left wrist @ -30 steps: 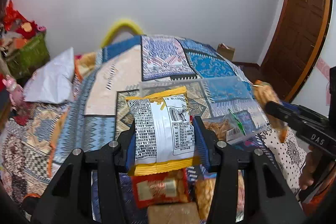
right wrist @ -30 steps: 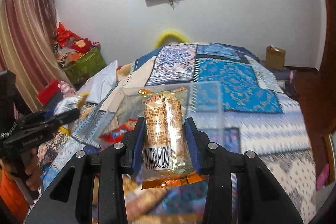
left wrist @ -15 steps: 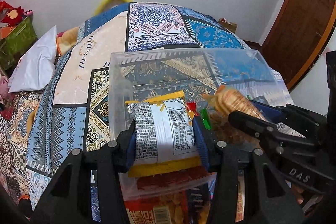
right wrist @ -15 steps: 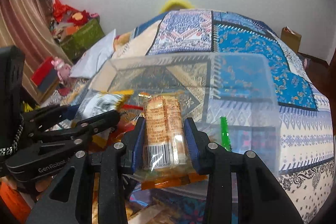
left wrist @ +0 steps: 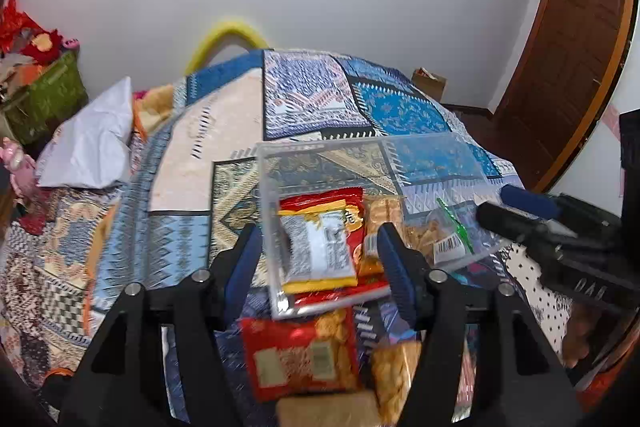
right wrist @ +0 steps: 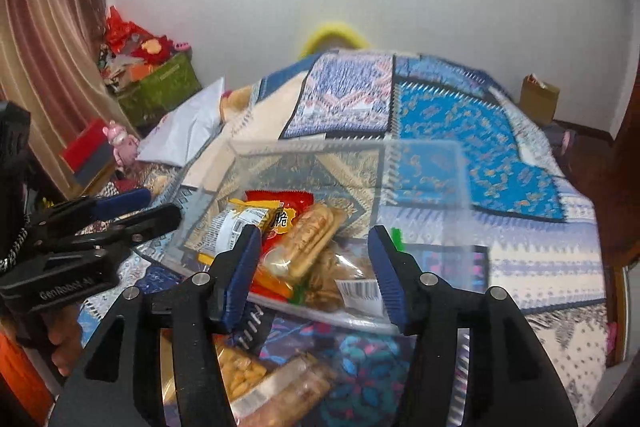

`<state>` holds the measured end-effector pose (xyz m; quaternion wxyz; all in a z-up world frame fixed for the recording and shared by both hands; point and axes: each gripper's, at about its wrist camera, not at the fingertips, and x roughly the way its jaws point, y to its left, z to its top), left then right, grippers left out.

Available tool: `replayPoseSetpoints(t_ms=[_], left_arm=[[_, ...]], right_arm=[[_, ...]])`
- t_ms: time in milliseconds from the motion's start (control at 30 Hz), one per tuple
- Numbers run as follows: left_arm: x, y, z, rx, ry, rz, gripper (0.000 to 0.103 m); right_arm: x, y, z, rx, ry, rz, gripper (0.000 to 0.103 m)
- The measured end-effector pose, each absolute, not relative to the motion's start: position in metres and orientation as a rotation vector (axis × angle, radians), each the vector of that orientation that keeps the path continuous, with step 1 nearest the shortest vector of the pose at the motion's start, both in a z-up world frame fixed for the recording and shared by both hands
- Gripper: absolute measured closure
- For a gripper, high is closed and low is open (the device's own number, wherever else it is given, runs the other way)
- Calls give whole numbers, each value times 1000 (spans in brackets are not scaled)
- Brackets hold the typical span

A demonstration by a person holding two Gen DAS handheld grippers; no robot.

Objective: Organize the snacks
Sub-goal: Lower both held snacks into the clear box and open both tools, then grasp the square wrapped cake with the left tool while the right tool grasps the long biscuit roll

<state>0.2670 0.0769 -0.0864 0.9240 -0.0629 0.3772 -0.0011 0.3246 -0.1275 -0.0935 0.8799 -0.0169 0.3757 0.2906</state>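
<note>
A clear plastic bin (left wrist: pixel 268 163) (right wrist: pixel 344 147) stands on the patchwork quilt. Inside it lie a yellow-edged packet with a white printed back (left wrist: pixel 316 255) (right wrist: pixel 236 223), a red packet (left wrist: pixel 320 203) under it, a long biscuit pack (right wrist: pixel 312 239) (left wrist: pixel 380 215) and a bag with a green clip (left wrist: pixel 440 239). My left gripper (left wrist: pixel 319 267) hangs over the bin's near left corner, jaws opening, pads off the yellow-edged packet. My right gripper (right wrist: pixel 314 267) hovers at the near rim, jaws opening, with the biscuit pack lying loose below. Each gripper shows in the other's view, the right gripper (left wrist: pixel 520 215) and the left gripper (right wrist: pixel 100 223).
Loose snacks lie on the quilt before the bin: a red packet (left wrist: pixel 300 355) and a pack of nuts (right wrist: pixel 240 375). A white pillow (left wrist: pixel 92 143) and a green box (right wrist: pixel 160 87) sit left. A wooden door (left wrist: pixel 568 47) and a cardboard box (right wrist: pixel 538 99) are right.
Both grippers have opened and let go: the yellow-edged packet and the biscuit pack now lie in the bin. Both grippers have drawn back from over the bin.
</note>
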Motion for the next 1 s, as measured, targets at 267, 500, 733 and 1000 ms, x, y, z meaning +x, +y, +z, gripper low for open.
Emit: replayPoseSetpoints(t_ms=[267, 500, 733, 1000], left_arm=[[219, 81, -89, -68, 814, 21, 37], [192, 75, -123, -76, 902, 2, 37], [182, 58, -168, -96, 1009, -39, 37], [181, 45, -176, -80, 972, -33, 30]], right_arm=[[282, -153, -83, -40, 756, 575, 42], [261, -159, -103, -30, 810, 574, 42], [253, -163, -137, -8, 895, 574, 42], [257, -157, -169, 32, 987, 579, 42]])
